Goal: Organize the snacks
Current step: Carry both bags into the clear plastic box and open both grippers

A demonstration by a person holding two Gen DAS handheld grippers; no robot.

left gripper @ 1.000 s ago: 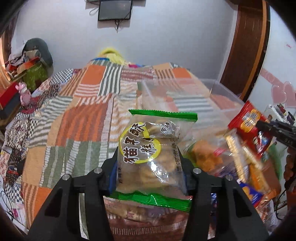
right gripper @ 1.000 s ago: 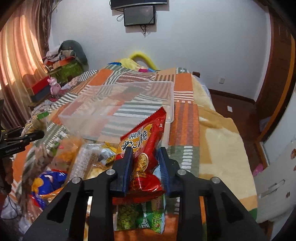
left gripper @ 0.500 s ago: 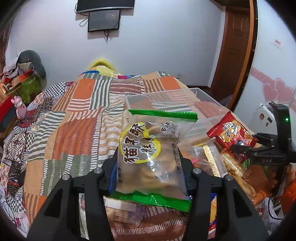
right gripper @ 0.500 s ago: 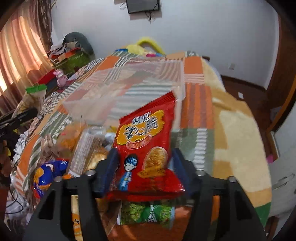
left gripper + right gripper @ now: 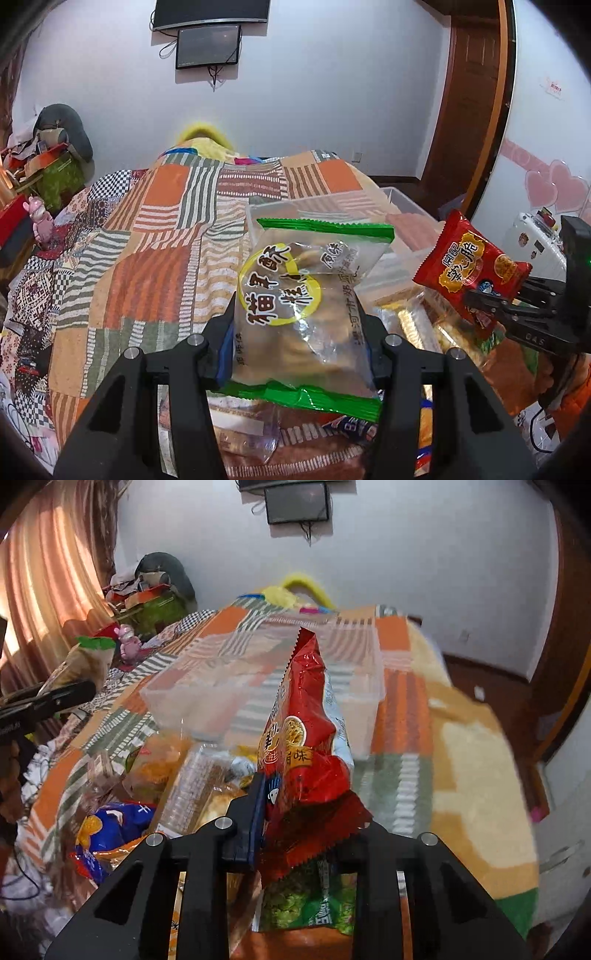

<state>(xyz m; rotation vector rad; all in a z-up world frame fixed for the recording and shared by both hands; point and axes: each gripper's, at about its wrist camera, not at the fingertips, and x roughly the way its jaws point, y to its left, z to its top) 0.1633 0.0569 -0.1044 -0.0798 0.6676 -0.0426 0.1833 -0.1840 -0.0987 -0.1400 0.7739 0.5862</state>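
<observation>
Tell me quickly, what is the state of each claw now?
Left claw: closed on the clear green-edged biscuit bag.
Right claw: closed on the shiny red snack packet.

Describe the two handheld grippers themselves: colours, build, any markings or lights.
Both are matte black, with angular cut-out arms and silver screw heads. The left gripper has blue pads inside its jaws; the right gripper shows one blue pad. Seen from the left wrist view, the right gripper's body carries pale stamped characters, too small to read surely, and a green light. An orange sleeve shows below it.
</observation>
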